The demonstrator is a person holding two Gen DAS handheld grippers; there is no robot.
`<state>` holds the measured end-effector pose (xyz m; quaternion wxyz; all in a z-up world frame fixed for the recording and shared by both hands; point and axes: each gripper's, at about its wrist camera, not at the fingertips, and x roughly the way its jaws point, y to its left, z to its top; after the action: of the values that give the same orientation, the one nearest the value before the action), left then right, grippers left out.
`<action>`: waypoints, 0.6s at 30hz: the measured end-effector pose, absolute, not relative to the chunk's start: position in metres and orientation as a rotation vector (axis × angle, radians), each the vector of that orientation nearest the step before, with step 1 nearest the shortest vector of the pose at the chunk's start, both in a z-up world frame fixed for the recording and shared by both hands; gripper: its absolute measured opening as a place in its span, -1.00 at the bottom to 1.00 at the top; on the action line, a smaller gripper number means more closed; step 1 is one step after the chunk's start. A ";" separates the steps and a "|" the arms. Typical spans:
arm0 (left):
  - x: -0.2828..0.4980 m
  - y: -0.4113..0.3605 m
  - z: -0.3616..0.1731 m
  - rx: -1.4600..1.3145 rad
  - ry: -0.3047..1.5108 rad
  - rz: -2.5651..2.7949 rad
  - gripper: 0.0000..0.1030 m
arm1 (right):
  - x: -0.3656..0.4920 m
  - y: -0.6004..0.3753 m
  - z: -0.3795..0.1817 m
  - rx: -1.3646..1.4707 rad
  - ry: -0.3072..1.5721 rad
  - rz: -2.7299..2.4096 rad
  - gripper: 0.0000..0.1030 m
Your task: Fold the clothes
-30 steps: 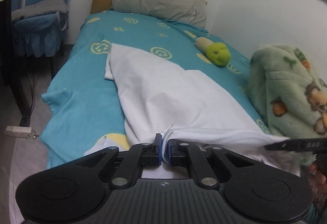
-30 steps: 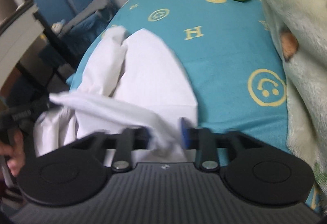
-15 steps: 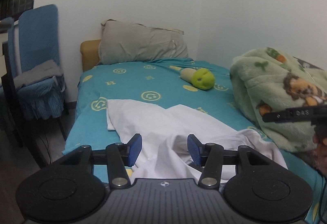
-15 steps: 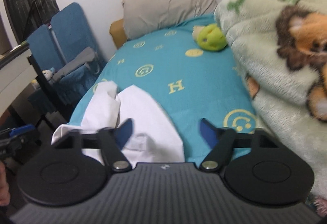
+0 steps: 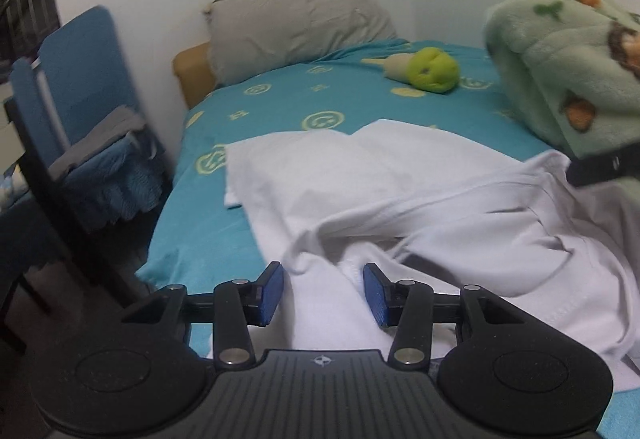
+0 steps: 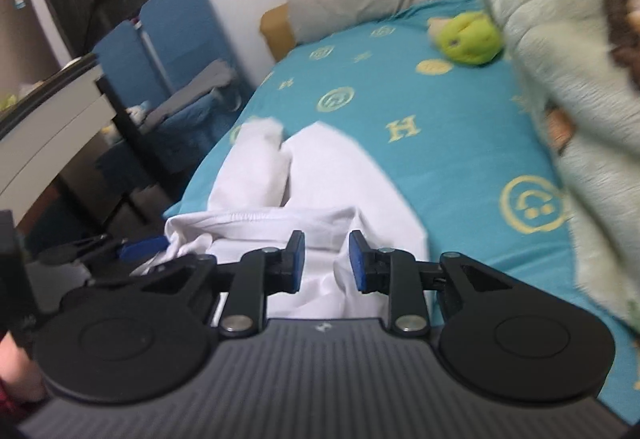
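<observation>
A white garment (image 5: 400, 191) lies rumpled on the teal bed sheet (image 5: 280, 99), partly folded over itself, its near edge bunched toward me. My left gripper (image 5: 323, 291) hovers over that near edge. Its jaws are closing, with a ridge of white cloth between the blue pads (image 5: 272, 293), which do not press on it. In the right wrist view the same garment (image 6: 340, 175) stretches away, and my right gripper (image 6: 326, 263) is also closing over a fold without pinching it. The left gripper's blue pad (image 6: 140, 247) shows at the left edge there.
A grey pillow (image 5: 300, 27) and a green plush toy (image 5: 432, 69) lie at the head of the bed. A folded green blanket (image 5: 568, 71) fills the right side. A blue chair (image 5: 80, 99) with clothes stands left of the bed, beside a white desk (image 6: 48, 127).
Both grippers let go of the white garment, which dropped onto the bed. Their jaws opened wide and have since narrowed again. The left gripper swung right over the bunched near edge.
</observation>
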<state>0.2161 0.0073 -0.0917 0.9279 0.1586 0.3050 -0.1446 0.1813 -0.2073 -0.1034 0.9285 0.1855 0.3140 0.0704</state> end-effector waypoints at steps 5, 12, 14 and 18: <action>0.217 0.025 -0.078 0.252 0.637 -0.346 -0.79 | 0.192 -0.208 -0.120 0.387 0.719 0.157 -0.08; 0.172 0.054 -0.015 0.059 0.471 -0.479 -0.82 | 0.171 -0.204 -0.108 0.390 0.616 0.169 -0.06; 0.152 0.063 0.001 0.005 0.422 -0.534 -0.82 | 0.167 -0.196 -0.103 0.351 0.596 0.191 -0.05; 0.129 0.076 0.018 -0.045 0.374 -0.616 -0.82 | 0.170 -0.184 -0.107 0.292 0.659 0.177 -0.10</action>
<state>0.1287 0.0762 0.0178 0.9356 -0.0221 0.1827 -0.3012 0.1697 -0.1845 -0.1075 0.9319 0.1426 0.3221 0.0864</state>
